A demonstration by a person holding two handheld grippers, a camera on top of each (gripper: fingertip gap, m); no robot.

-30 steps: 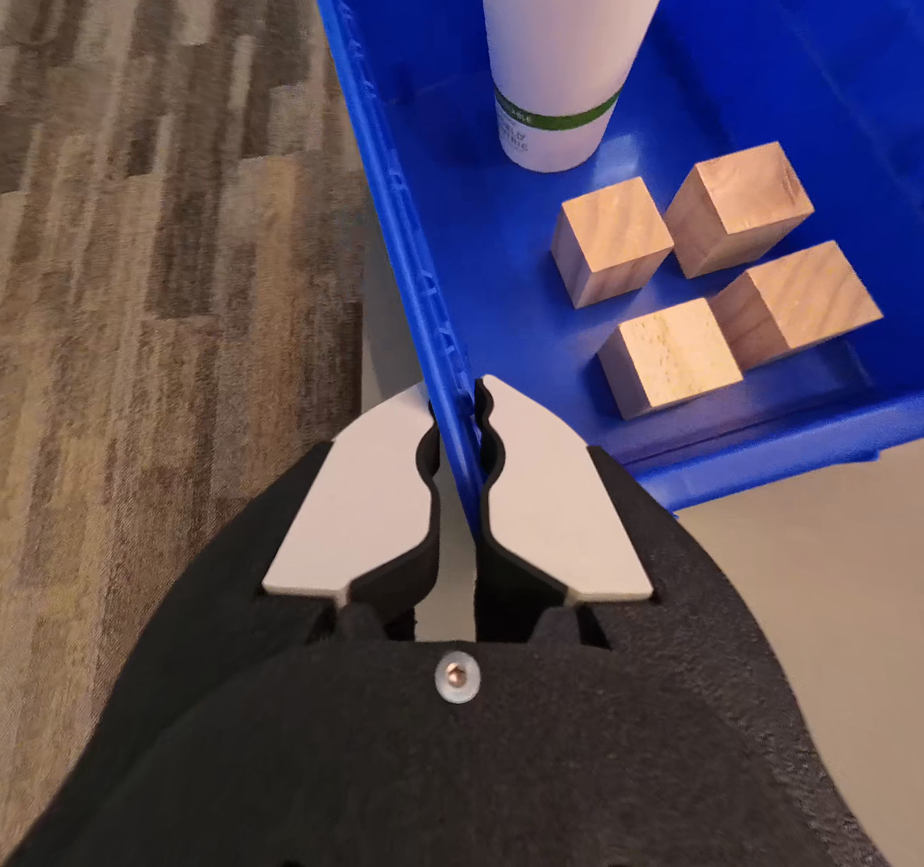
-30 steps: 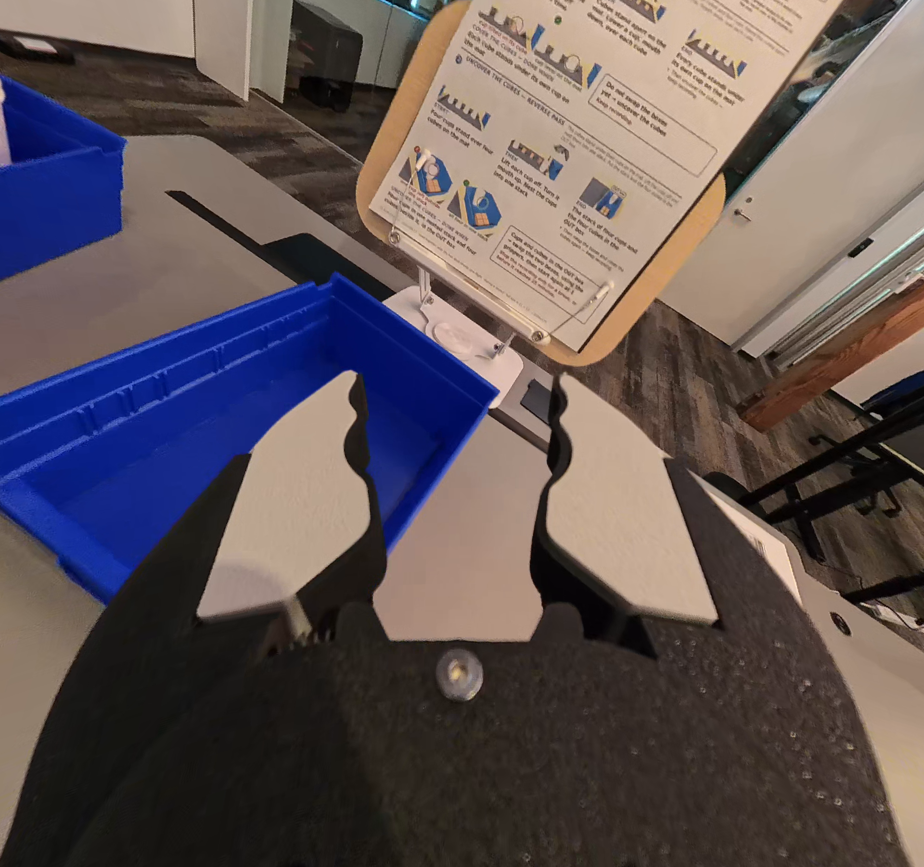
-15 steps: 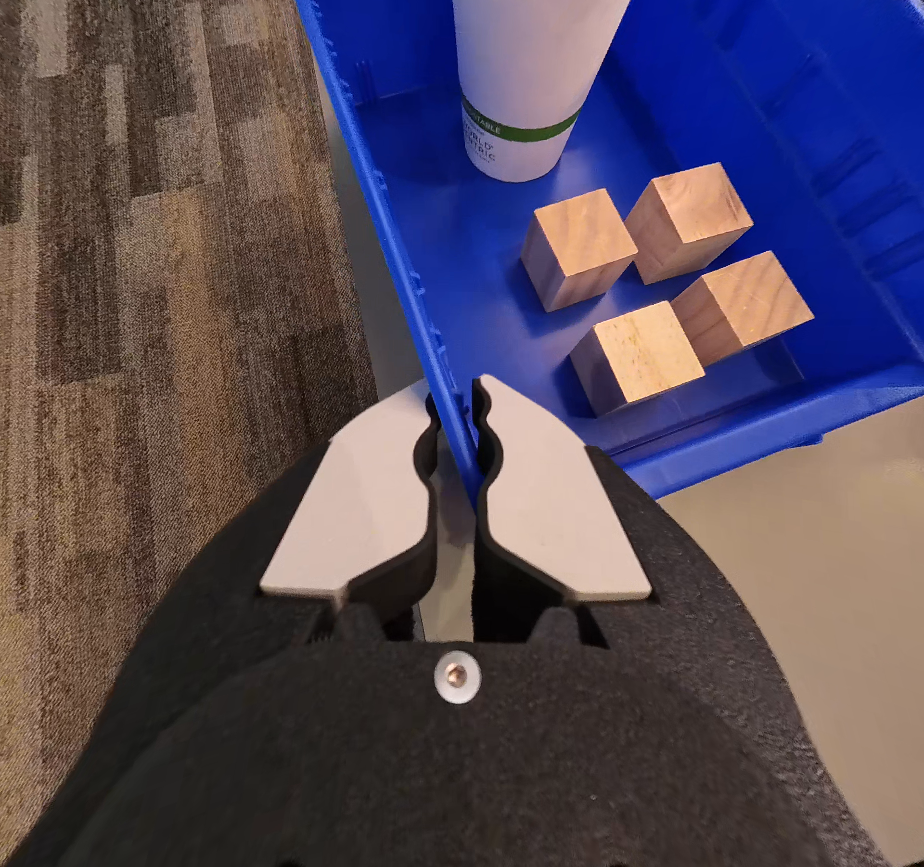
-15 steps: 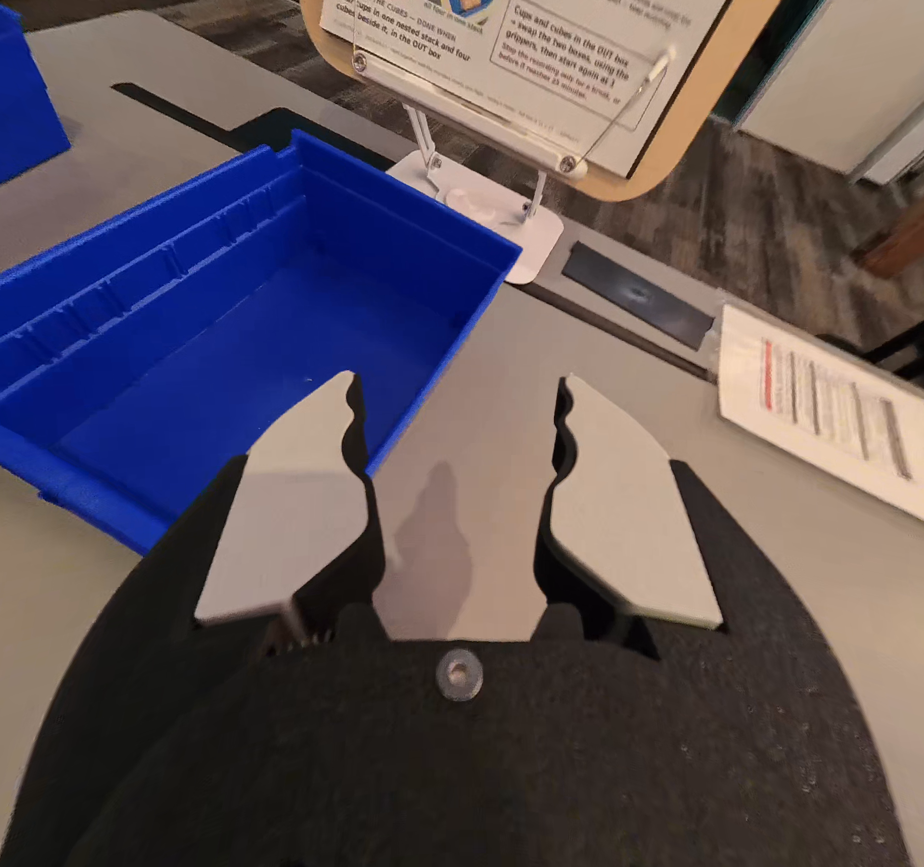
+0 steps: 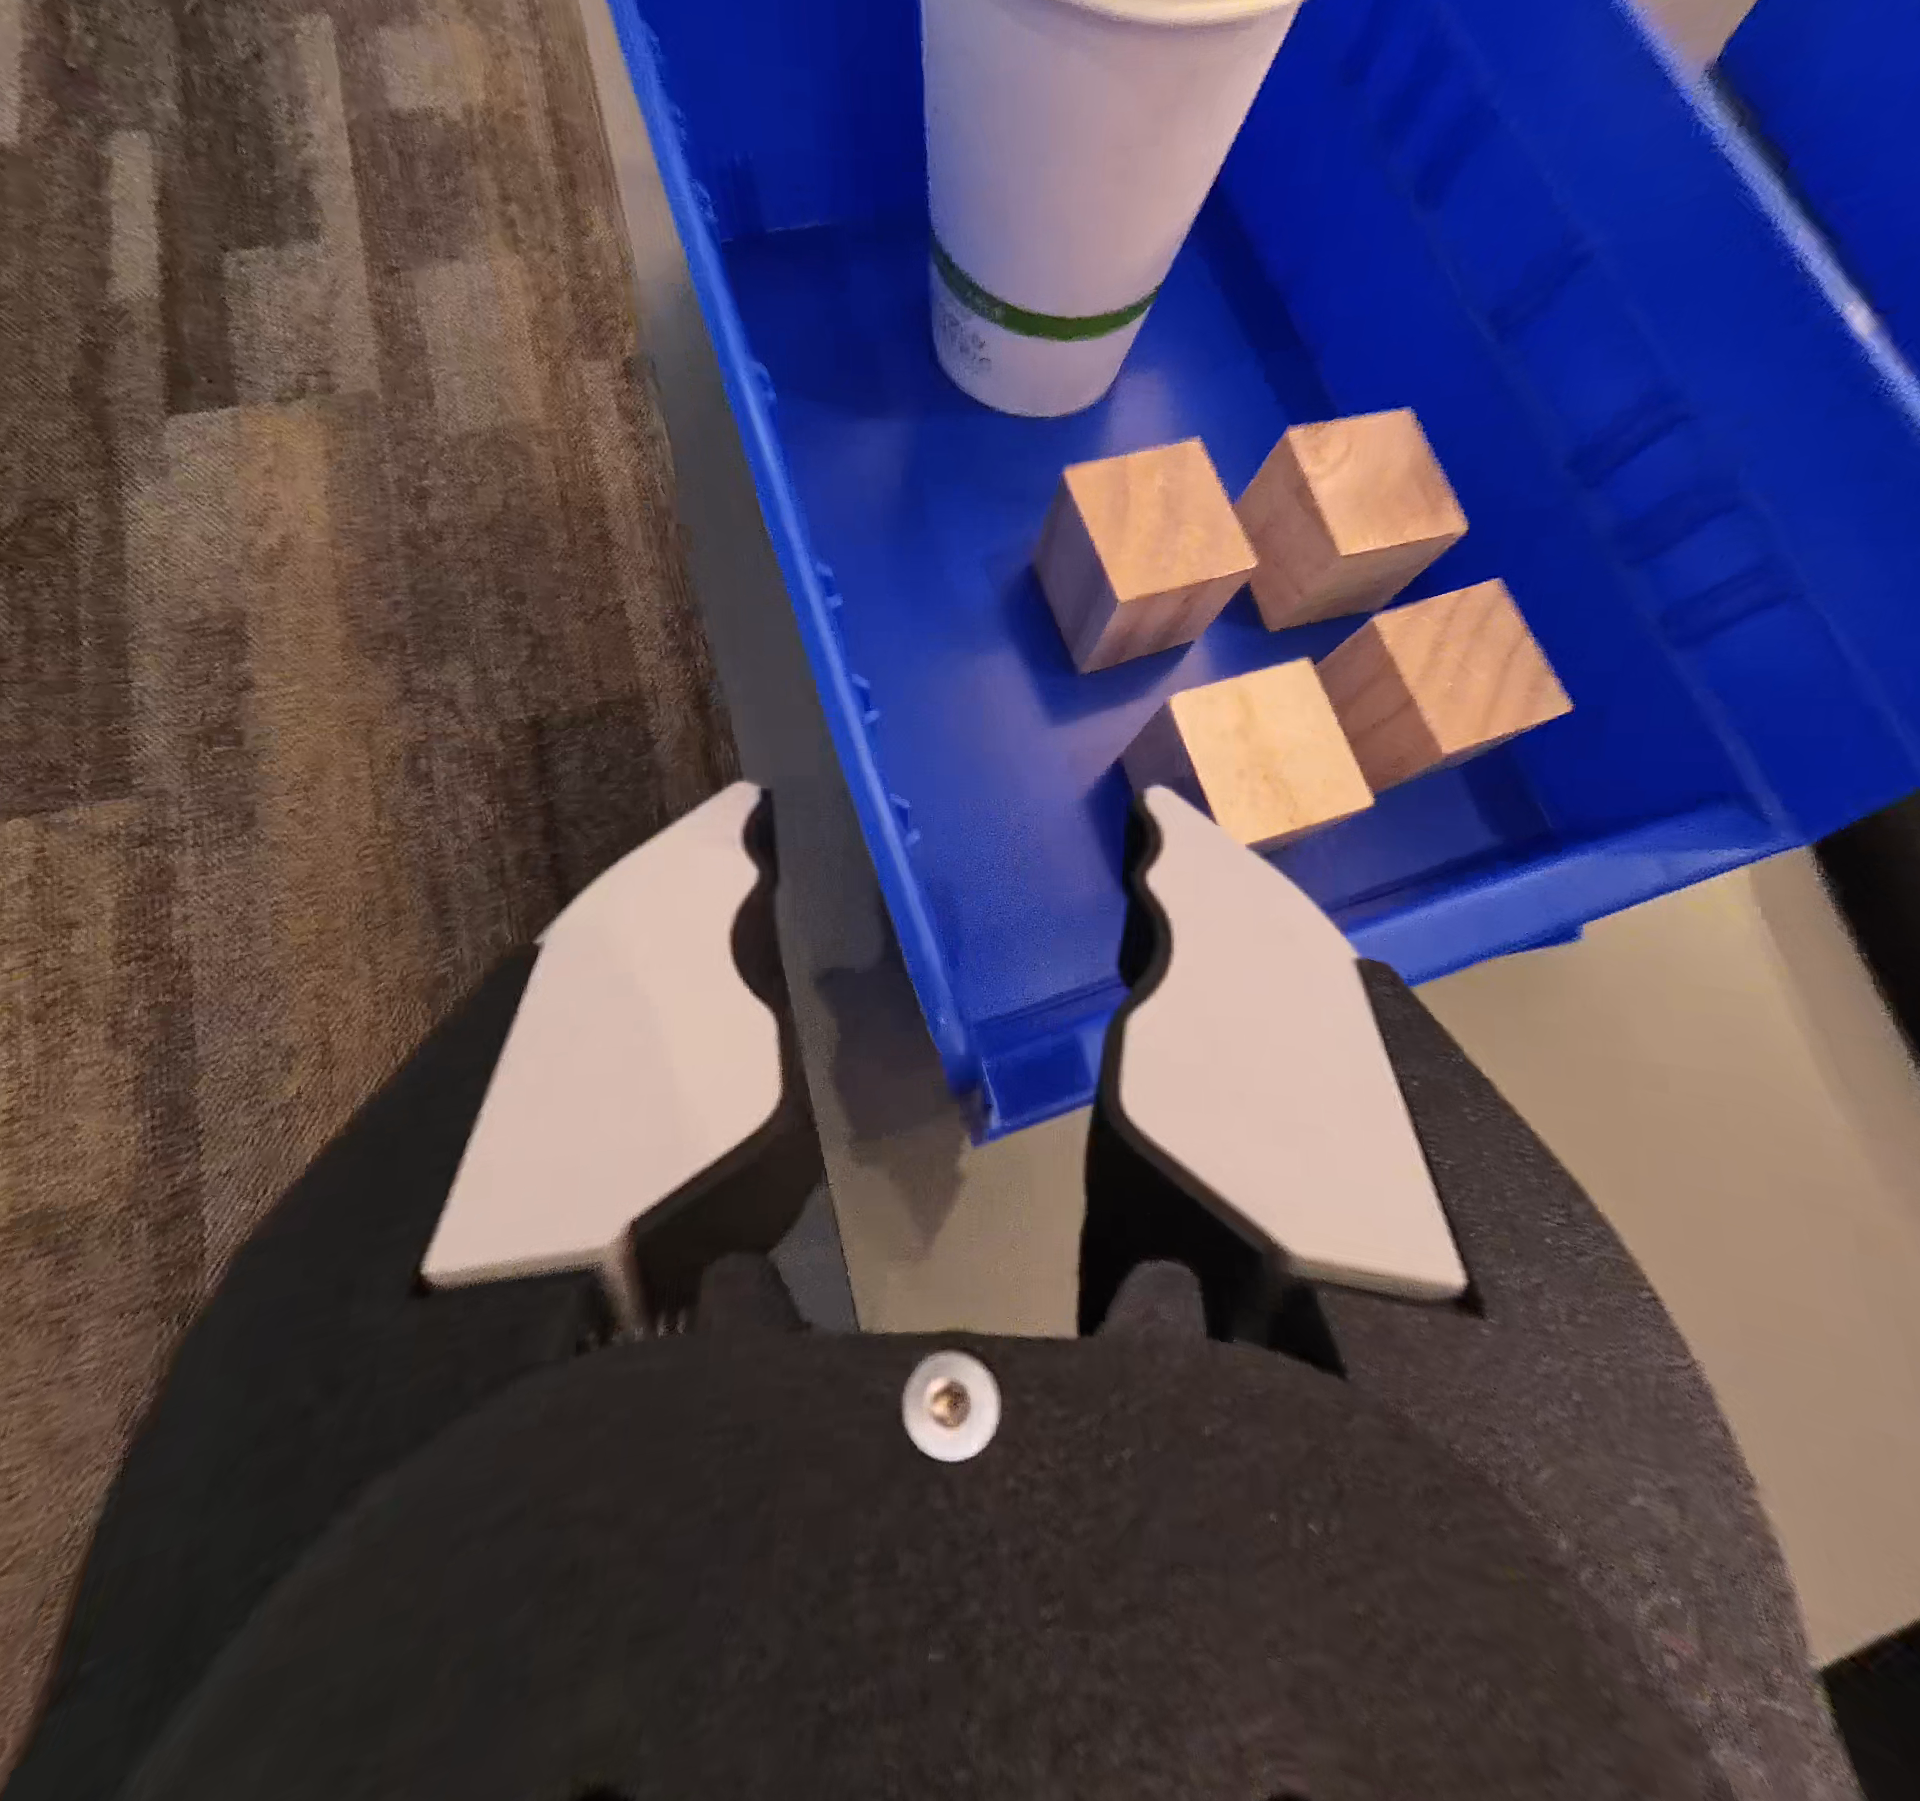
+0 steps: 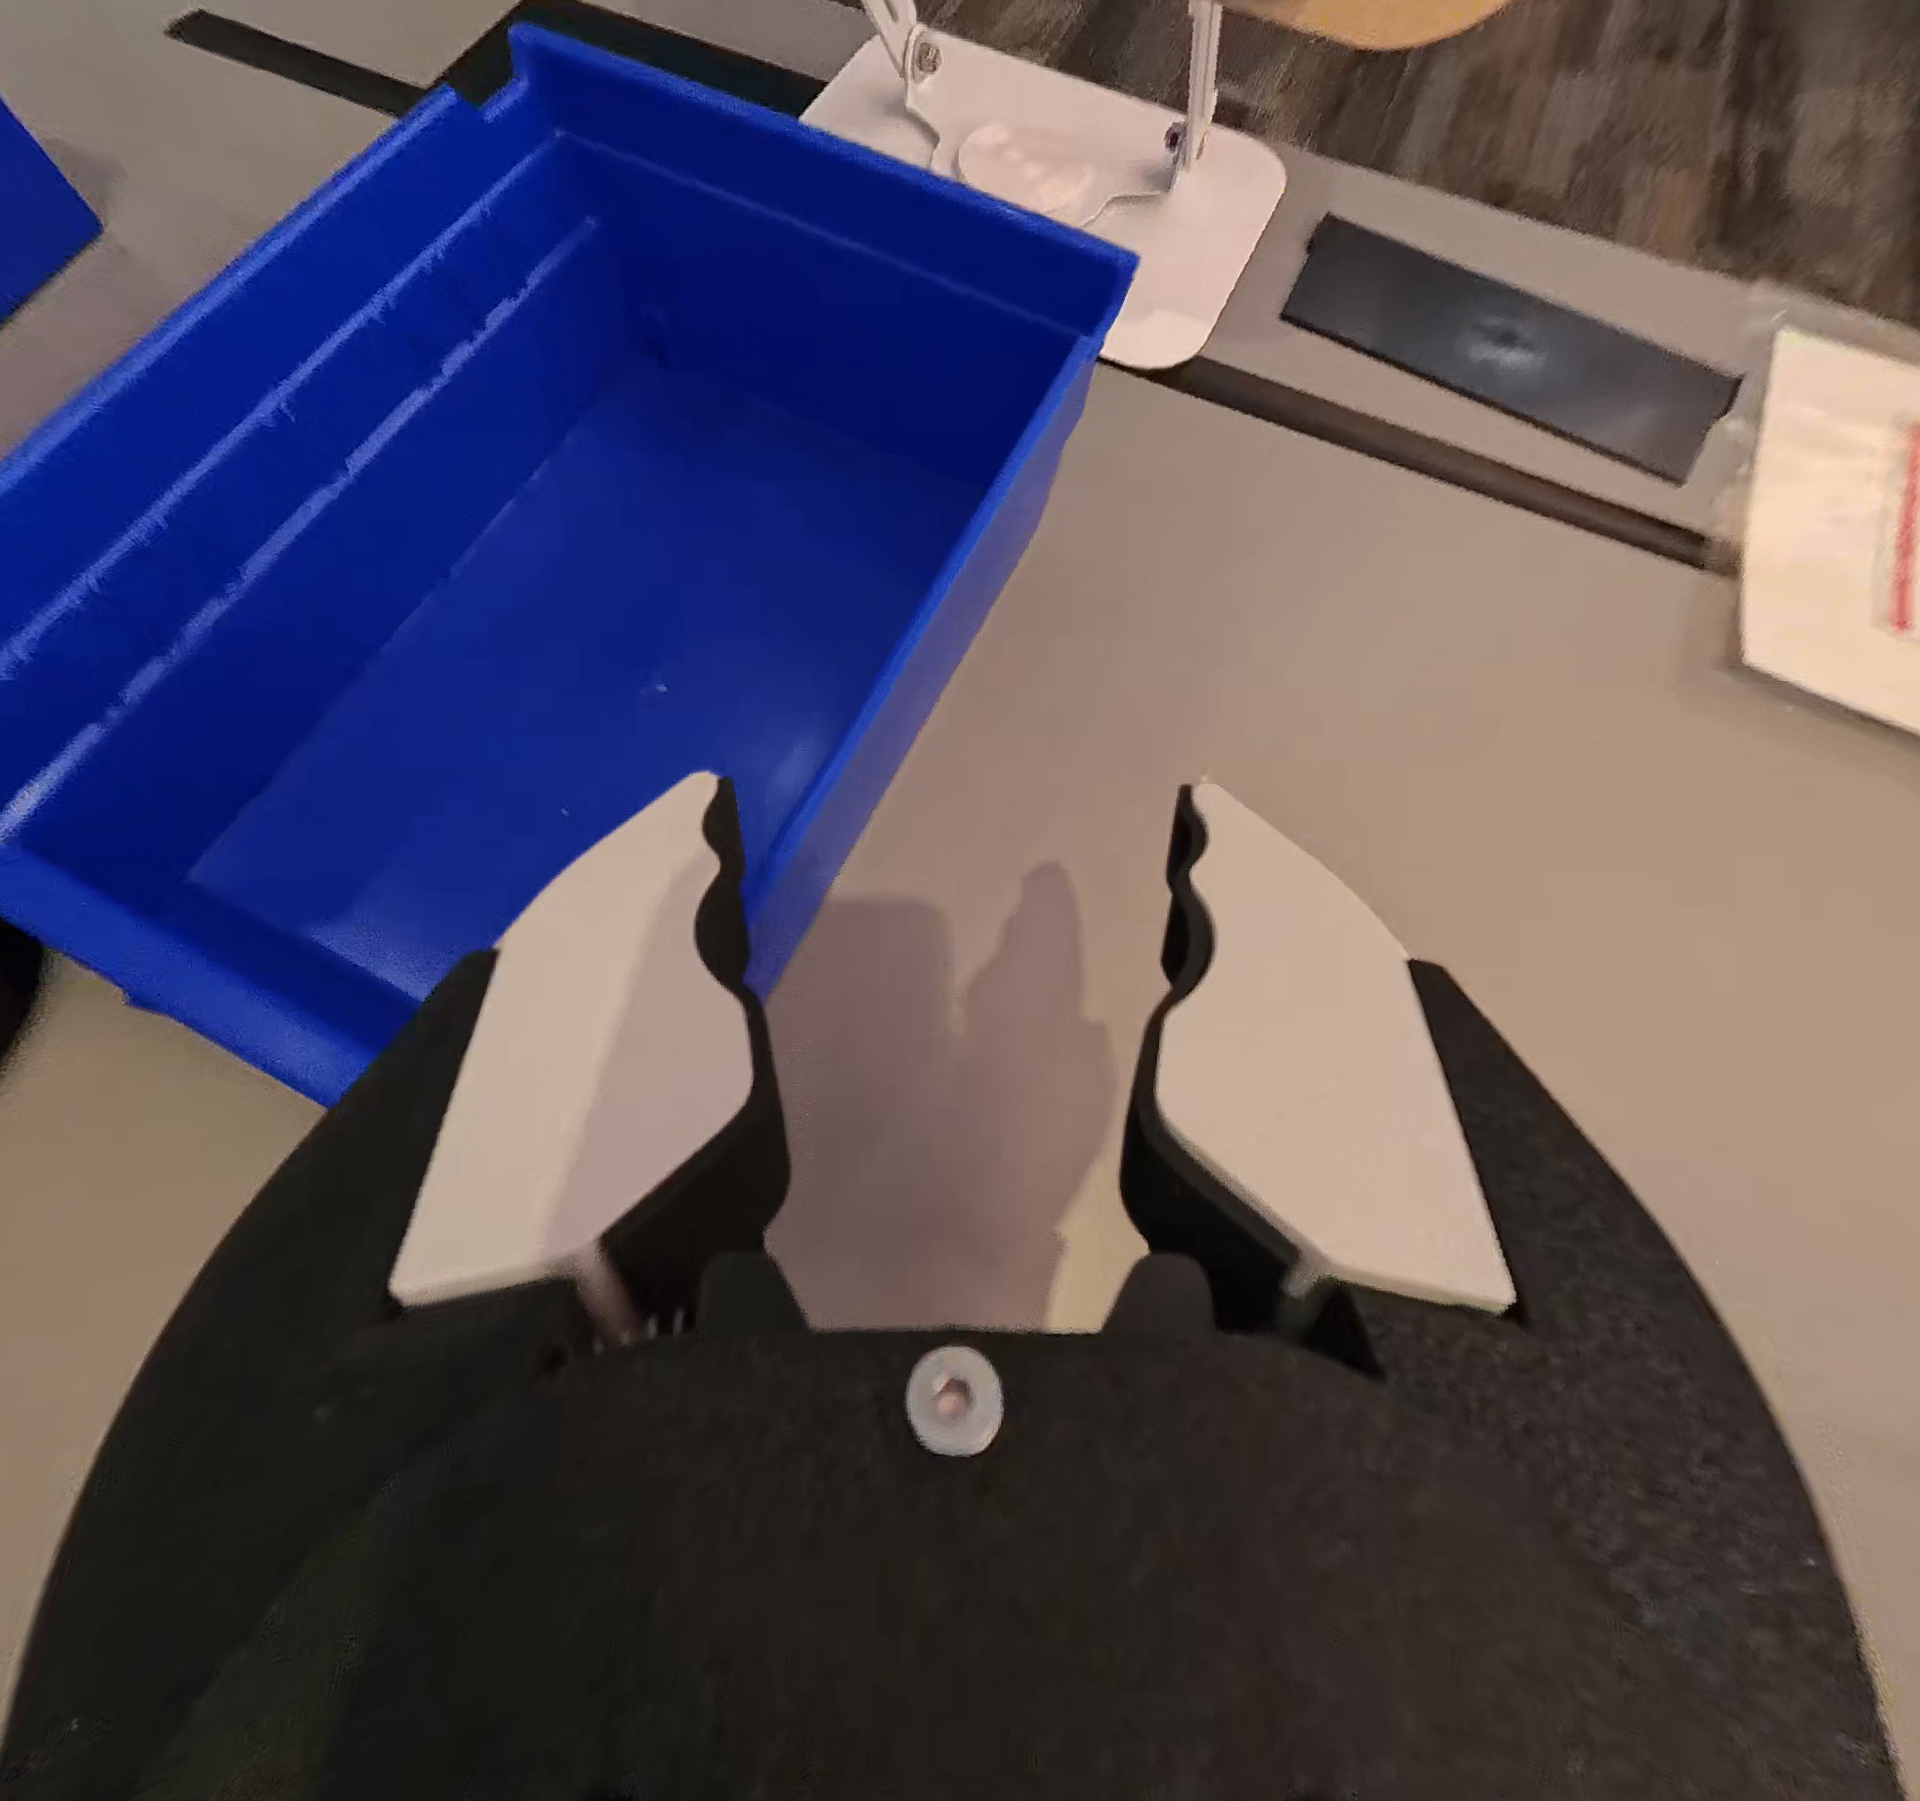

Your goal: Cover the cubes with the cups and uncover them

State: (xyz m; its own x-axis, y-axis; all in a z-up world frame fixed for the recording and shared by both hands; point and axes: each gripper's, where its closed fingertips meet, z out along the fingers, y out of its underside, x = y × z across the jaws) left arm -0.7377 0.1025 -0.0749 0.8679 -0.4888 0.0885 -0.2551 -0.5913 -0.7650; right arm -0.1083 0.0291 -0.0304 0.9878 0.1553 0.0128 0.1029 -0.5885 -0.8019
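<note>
4 wooden cubes [image 5: 1299, 619] sit clustered on the floor of the blue bin [image 5: 1621, 380], toward its near end. The nested stack of white cups [image 5: 1070, 141] stands upright behind them, deeper in the bin, long axis vertical, apart from the cubes.

Key relation: cups and cubes lie ahead and slightly right of the left gripper [image 5: 945, 806], so the left is the nearer tool by my read. The stack needs a reach over the cubes. The left jaws are spread wide, holding nothing, straddling the bin's near-left corner wall. I can't tell whether they touch it.

The right gripper [image 6: 951, 790] is also spread wide and holds nothing. It hovers over the grey table [image 6: 1351, 671] just beside a 2nd blue bin [image 6: 935, 546], which looks empty. The white stand [image 6: 1174, 224] is behind that.
</note>
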